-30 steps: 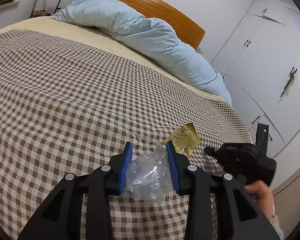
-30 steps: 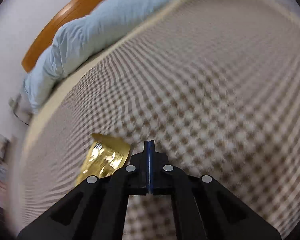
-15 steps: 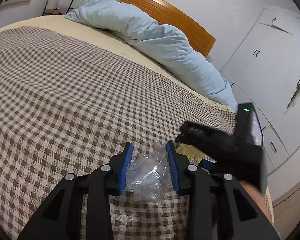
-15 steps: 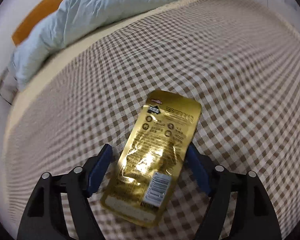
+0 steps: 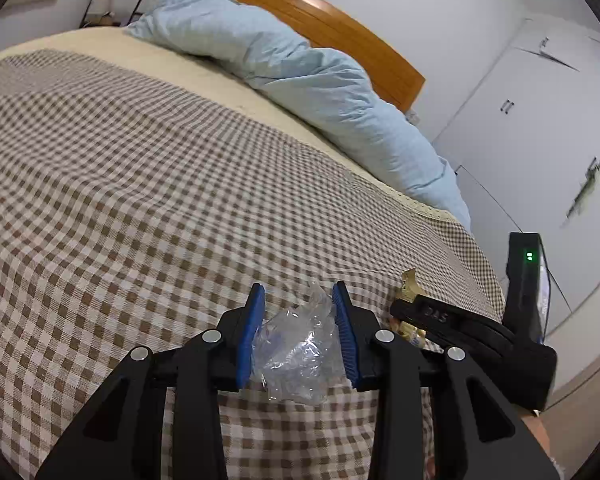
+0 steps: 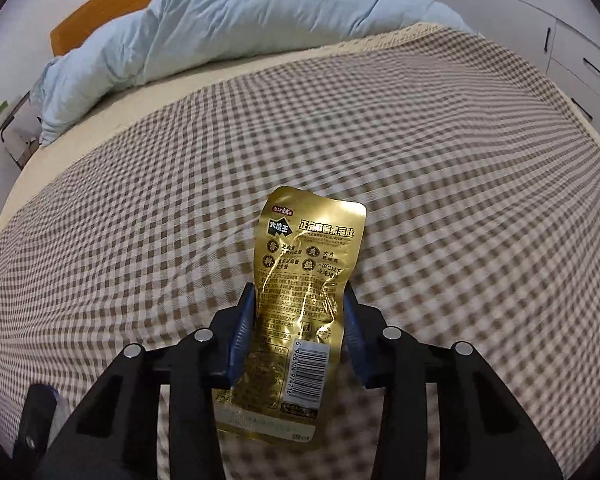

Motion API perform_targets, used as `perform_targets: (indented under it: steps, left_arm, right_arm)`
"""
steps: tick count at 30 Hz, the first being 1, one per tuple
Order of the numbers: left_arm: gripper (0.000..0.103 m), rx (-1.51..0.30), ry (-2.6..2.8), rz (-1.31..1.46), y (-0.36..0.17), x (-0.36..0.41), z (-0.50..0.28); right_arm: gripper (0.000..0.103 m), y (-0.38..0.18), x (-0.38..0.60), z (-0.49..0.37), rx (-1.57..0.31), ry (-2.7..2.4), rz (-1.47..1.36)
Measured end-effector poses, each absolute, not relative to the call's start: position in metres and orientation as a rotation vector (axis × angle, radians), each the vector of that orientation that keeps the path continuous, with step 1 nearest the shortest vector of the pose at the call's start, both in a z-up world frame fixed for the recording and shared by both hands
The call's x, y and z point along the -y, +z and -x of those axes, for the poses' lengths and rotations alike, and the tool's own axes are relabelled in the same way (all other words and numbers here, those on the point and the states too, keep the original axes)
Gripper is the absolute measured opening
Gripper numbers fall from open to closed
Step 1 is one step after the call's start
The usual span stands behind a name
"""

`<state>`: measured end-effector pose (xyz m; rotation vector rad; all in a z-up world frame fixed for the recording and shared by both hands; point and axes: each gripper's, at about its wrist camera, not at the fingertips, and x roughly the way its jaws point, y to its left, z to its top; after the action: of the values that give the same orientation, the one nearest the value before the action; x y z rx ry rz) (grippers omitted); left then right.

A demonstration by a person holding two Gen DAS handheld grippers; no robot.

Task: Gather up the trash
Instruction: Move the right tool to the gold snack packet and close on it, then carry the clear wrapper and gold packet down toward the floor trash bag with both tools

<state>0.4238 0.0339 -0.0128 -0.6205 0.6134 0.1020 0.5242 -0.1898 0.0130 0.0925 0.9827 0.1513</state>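
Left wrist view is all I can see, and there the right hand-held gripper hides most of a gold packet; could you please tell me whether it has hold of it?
Observer: Yes. In the right wrist view the right hand-held gripper has the gold packet between its blue pads, which press on its two long edges. Its jaws have just been closing.
Operator: Thank you. Where along the packet does it grip?
Observer: In the half nearer the camera, level with the barcode; the other end sticks out past the fingertips.
Operator: Is the packet crushed?
Observer: It is pinched narrower between the pads and looks flat beyond them, its printed side towards the camera.
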Motion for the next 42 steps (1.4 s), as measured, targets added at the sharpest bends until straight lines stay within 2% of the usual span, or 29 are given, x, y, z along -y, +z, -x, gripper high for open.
perform_targets:
  steps: [14,28,42]
  left_arm:
    - [0.033,-0.587,0.026,0.519,0.040,0.025,-0.370]
    - [0.033,-0.541,0.001,0.440,0.104,0.062,-0.256]
    - [0.033,-0.523,-0.024,0.380,0.136,0.108,-0.154]
  right_arm:
    - [0.041,0.064,0.239,-0.444,-0.914,0.237,-0.082]
    - [0.041,0.110,0.269,-0.332,-0.864,0.323,-0.069]
    - [0.041,0.132,0.304,-0.232,-0.822,0.395,-0.078]
